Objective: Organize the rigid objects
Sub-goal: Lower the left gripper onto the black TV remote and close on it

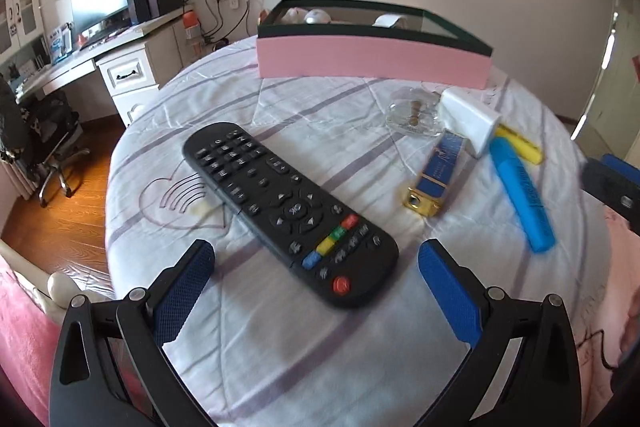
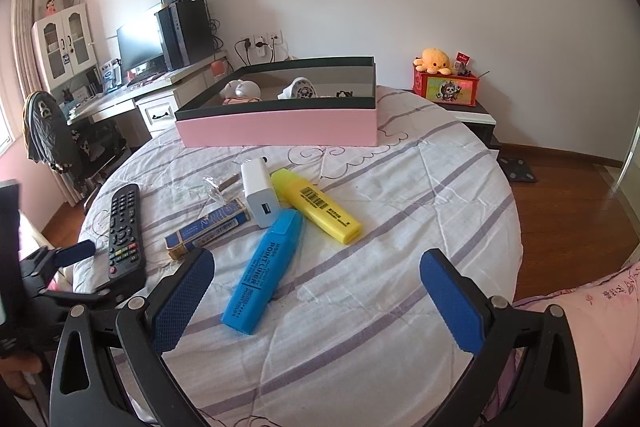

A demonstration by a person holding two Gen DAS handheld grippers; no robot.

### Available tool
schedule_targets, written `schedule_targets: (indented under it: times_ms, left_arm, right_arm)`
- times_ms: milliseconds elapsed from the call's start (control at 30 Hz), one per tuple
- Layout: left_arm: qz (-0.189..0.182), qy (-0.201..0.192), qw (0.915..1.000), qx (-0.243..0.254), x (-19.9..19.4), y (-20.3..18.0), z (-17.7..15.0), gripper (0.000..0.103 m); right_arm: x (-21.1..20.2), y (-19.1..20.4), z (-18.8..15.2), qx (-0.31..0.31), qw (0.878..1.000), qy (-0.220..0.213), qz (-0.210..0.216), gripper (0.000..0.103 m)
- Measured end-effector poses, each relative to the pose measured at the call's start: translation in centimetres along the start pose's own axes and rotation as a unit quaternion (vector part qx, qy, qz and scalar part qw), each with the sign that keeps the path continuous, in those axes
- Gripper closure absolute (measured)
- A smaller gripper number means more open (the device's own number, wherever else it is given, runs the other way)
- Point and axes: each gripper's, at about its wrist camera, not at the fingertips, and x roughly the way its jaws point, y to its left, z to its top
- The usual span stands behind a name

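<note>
Your left gripper [image 1: 316,259] is spread wide above the black remote control [image 1: 290,209], touching nothing. At twelve o'clock stands the pink box [image 2: 280,125], dark-rimmed, holding small white items. The blue highlighter [image 2: 262,273] lies between the parted fingers of your right gripper [image 2: 318,269], ungripped; the white charger [image 2: 260,193] and yellow highlighter [image 2: 316,205] sit beyond.

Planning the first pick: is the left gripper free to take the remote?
Probably yes. The left gripper is open, empty, with the remote lying bare between its fingers, nothing on top.
</note>
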Motion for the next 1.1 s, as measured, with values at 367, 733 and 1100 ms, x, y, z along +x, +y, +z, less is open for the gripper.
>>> schedule_targets:
  times_ms: [367, 733, 1100]
  left_arm:
    - [0.06, -0.005, 0.9979, -0.022, -0.6, 4.3, -0.7, 0.0]
    - [0.062, -0.016, 0.9978, -0.021, 1.0, 5.4, 0.7, 0.001]
    - [-0.012, -0.027, 0.9995, 0.012, 1.8, 5.4, 1.9, 0.044]
  right_arm:
    - [0.8, -0.6, -0.1, 0.009, 1.0, 0.004, -0.003, 0.0]
    - [2.0, -0.3, -0.2, 0.005, 1.0, 0.016, -0.005, 0.0]
    - [2.9, -0.7, -0.1, 0.003, 1.0, 0.023, -0.01, 0.0]
